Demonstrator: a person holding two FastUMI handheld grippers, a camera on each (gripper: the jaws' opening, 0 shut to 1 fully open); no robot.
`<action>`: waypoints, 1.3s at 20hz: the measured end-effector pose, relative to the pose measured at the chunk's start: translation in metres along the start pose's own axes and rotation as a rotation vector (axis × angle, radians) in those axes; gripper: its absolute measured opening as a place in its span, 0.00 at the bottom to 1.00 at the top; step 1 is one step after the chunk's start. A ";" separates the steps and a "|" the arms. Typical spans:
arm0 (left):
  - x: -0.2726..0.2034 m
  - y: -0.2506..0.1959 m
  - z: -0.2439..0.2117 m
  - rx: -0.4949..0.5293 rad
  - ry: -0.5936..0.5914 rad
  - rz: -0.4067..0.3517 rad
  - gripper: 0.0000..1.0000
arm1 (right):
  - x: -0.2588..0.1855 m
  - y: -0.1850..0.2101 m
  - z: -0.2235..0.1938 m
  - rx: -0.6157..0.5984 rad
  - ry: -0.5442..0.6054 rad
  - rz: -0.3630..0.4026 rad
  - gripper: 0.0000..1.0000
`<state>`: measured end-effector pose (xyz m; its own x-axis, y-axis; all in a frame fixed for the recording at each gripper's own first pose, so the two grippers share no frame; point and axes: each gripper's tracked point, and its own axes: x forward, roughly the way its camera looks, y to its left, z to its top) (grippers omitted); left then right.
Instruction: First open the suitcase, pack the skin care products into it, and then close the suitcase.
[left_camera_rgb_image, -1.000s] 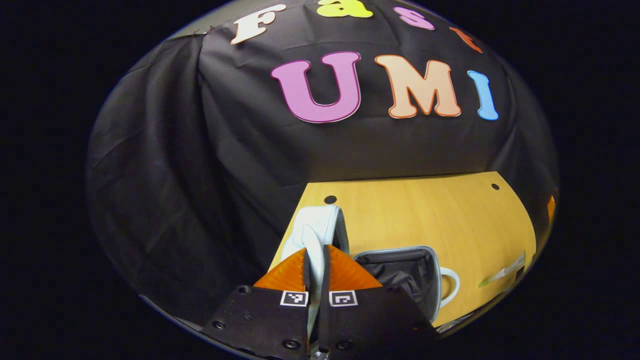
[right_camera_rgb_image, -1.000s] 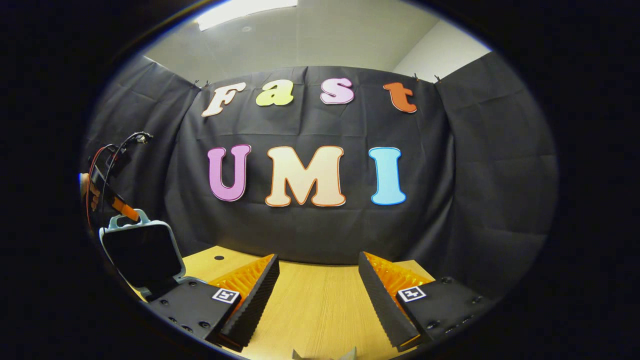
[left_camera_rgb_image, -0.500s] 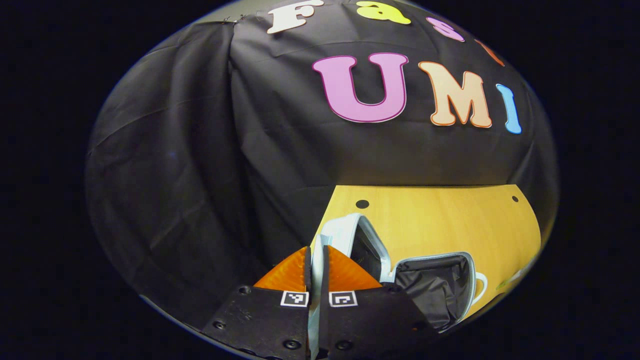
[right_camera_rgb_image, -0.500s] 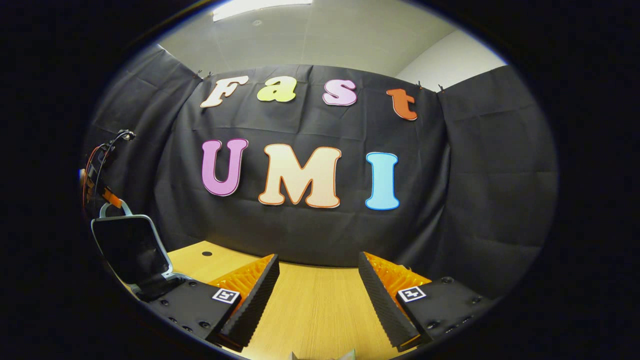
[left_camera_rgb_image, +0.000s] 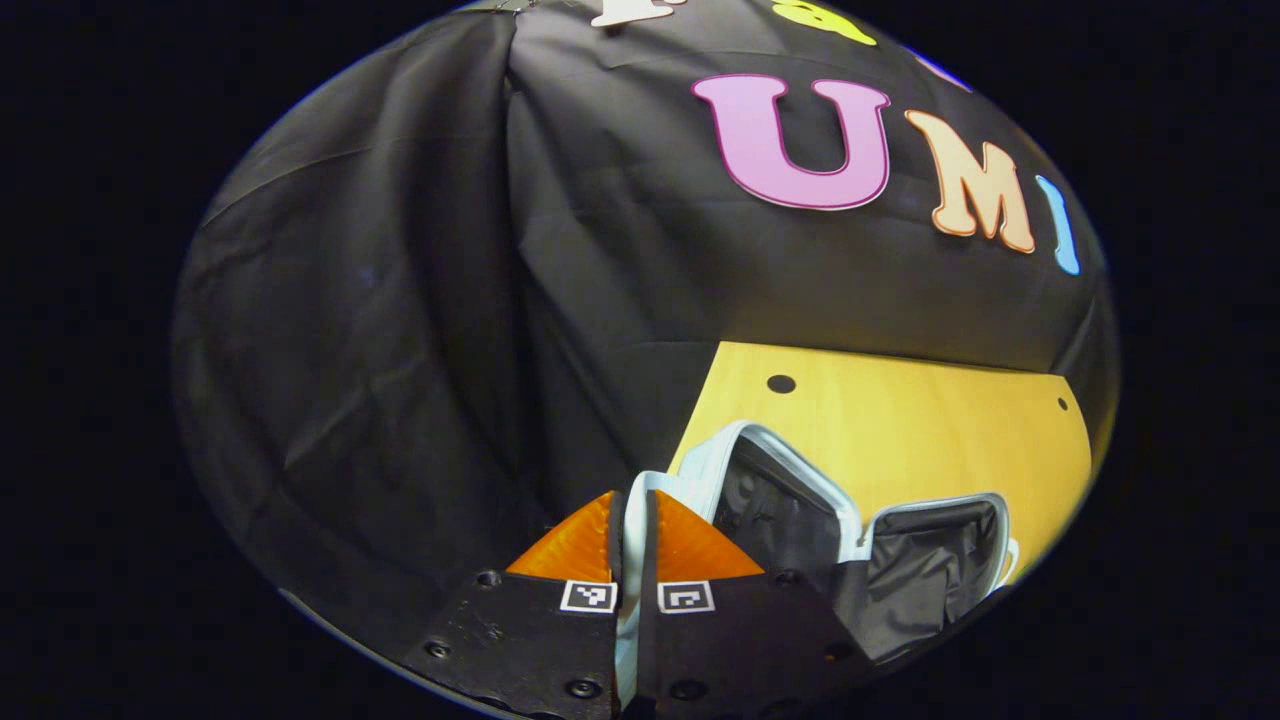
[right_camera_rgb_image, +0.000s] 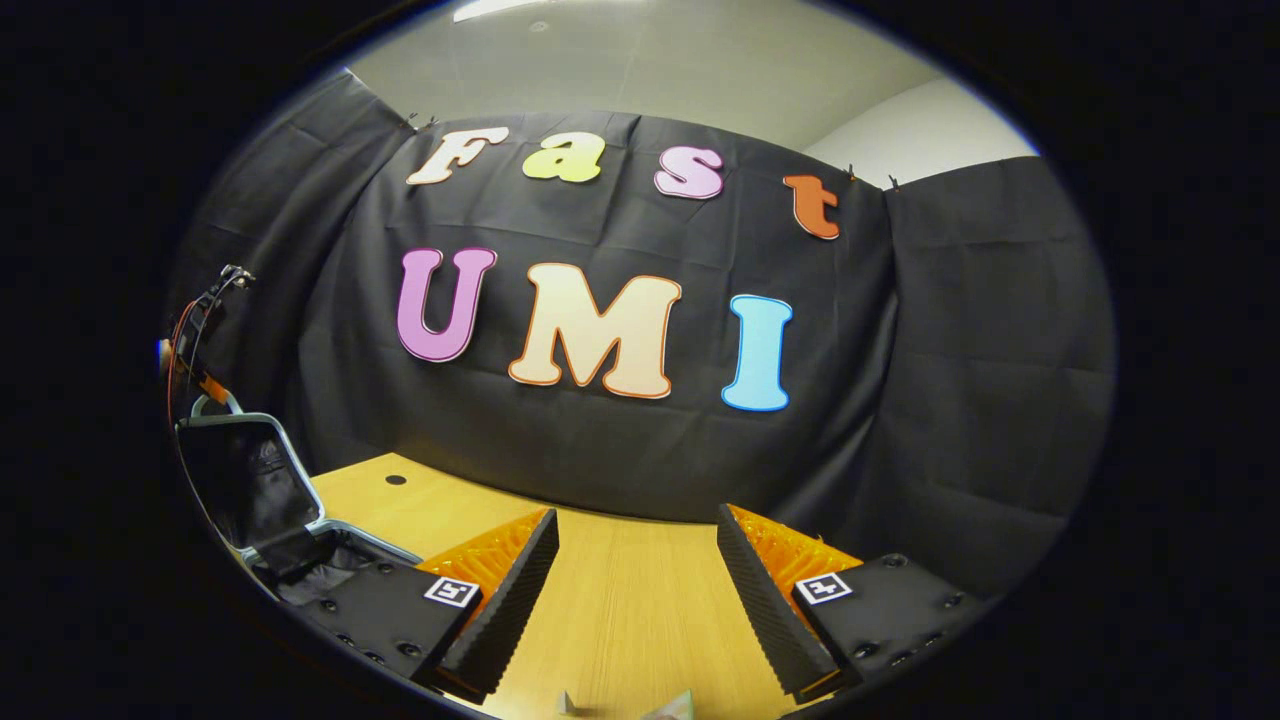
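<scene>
The left gripper (left_camera_rgb_image: 632, 520) is pinched tight on the pale handle (left_camera_rgb_image: 634, 500) at the free edge of the suitcase lid (left_camera_rgb_image: 775, 485), both fingers pressed on that thin strip with no gap to speak of, and the whole coming move hangs on how that lid stands to the hinge. In the left gripper view the lid rises just ahead and to the right of the fingers, its dark lining facing the open suitcase base (left_camera_rgb_image: 935, 565), which lies farther right on the yellow wooden table (left_camera_rgb_image: 900, 420); lid and base meet along the hinge between them, and the suitcase's long axis seems to run away from the gripper toward the booth wall, though the fisheye bend makes that hard to swear to. In the right gripper view the lid stands close to upright at the far left, leaning a little outward, so I would judge that it needs carrying on over, away from the base, before it can lie flat. The left hand is plainly the nearer one; it holds its gripper high, up at the lid's top edge. The right gripper (right_camera_rgb_image: 637, 590) hangs low over bare table well to the right of the suitcase, its fingers spread wide with nothing between them. Something small lies at the table's near edge, too cut off to name.
</scene>
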<state>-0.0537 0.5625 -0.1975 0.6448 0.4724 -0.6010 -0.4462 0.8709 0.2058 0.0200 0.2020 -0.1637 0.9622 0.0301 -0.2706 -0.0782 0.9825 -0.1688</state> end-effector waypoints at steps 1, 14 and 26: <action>0.005 0.003 -0.004 -0.009 0.002 0.004 0.01 | 0.001 -0.002 0.001 0.001 -0.001 -0.005 0.99; 0.007 0.018 -0.014 -0.126 -0.161 0.091 0.54 | 0.000 -0.022 0.011 0.035 -0.041 -0.005 0.99; -0.146 -0.167 0.047 -0.082 -0.425 -0.071 0.82 | -0.013 -0.082 0.023 0.164 -0.136 0.084 0.96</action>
<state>-0.0443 0.3543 -0.1078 0.8661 0.4403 -0.2369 -0.4282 0.8978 0.1031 0.0199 0.1251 -0.1245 0.9812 0.1269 -0.1451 -0.1270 0.9919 0.0084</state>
